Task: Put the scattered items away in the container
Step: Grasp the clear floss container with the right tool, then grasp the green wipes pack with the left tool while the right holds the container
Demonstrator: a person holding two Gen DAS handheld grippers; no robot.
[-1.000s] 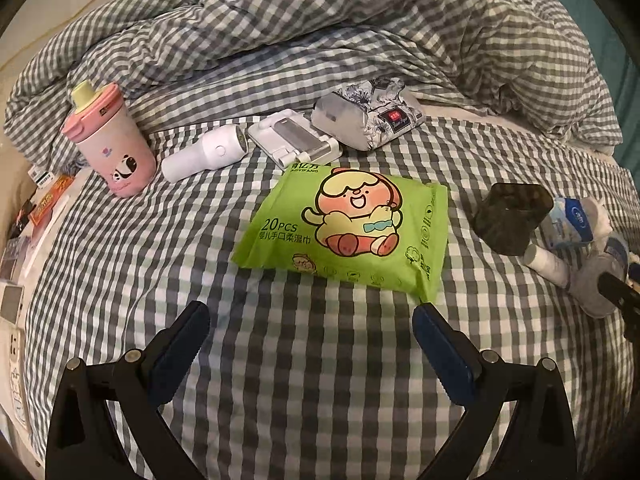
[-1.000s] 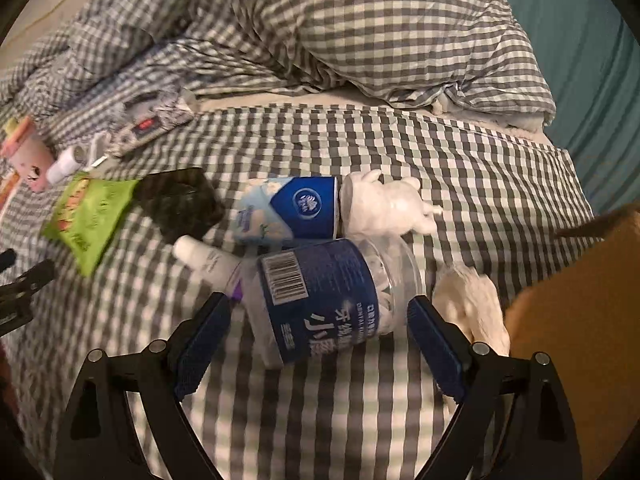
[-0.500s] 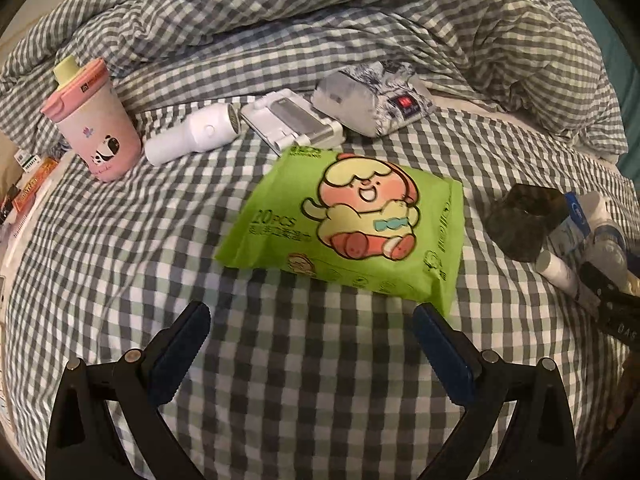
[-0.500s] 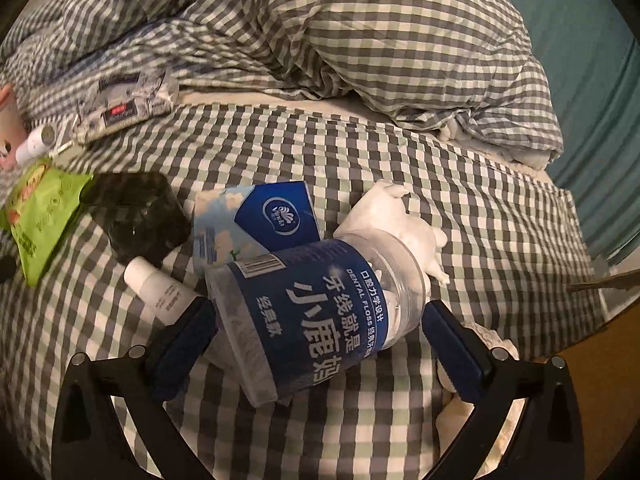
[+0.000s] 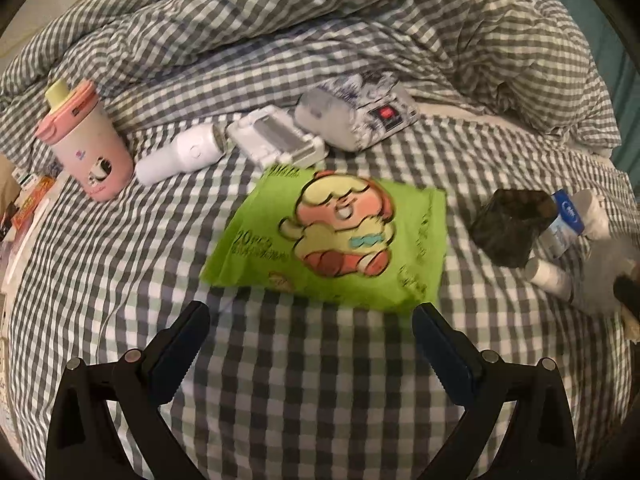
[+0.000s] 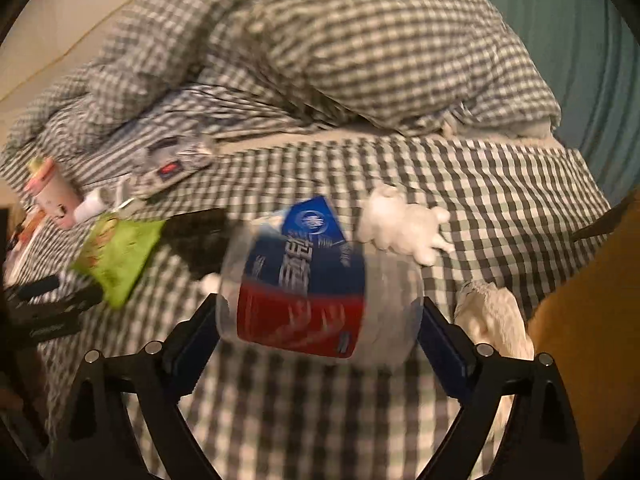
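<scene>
My right gripper [image 6: 318, 320] is shut on a clear dental floss jar [image 6: 316, 300] with a blue and red label, held above the checked bed. My left gripper [image 5: 312, 328] is open and empty, just in front of a green wet wipes pack [image 5: 332, 236], also in the right wrist view [image 6: 120, 256]. Scattered on the bed are a pink cup [image 5: 86, 144], a white cylinder device [image 5: 180, 156], a white flat case [image 5: 276, 138], a patterned tissue pack [image 5: 356, 114], a dark box [image 5: 512, 228], a blue-and-white carton [image 6: 312, 216] and a white figurine [image 6: 404, 228]. A brown container edge [image 6: 592, 320] shows at right.
A crumpled checked duvet [image 5: 320, 32] lies along the back of the bed. Small packets [image 5: 28, 204] lie at the left edge. A white fluffy item [image 6: 496, 316] lies beside the container. A small white bottle [image 5: 548, 274] lies by the dark box.
My right gripper has lifted the floss jar off the bed and turned it, the red part of the label now facing me. My left gripper has moved closer to the wipes pack.
</scene>
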